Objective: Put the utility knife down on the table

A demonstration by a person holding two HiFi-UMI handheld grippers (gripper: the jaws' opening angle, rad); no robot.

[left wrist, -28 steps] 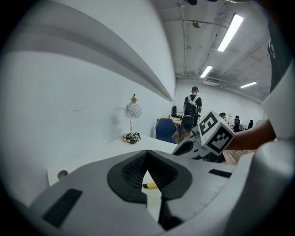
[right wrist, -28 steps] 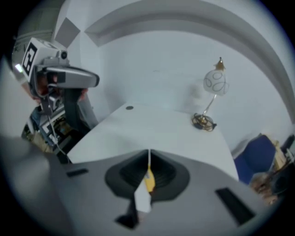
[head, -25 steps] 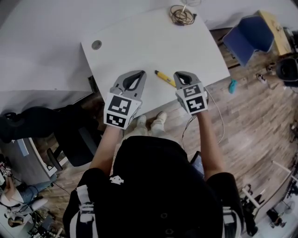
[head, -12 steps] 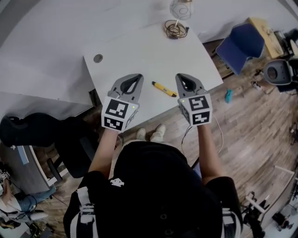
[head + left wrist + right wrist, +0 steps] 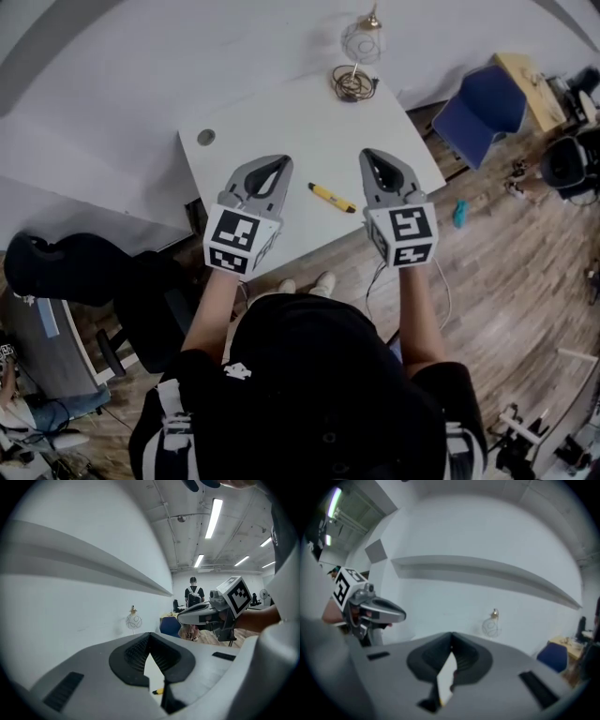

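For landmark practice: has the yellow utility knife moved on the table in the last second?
No. The utility knife keeps its spot and angle relative to the cable hole in the table; only the view shifted.

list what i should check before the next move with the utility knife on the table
1. utility knife lies flat on the white table: ok
2. utility knife lies apart from both grippers: ok
3. left gripper shut, nothing between its jaws: ok
4. right gripper shut, nothing between its jaws: ok
5. utility knife blade retracted: cannot tell
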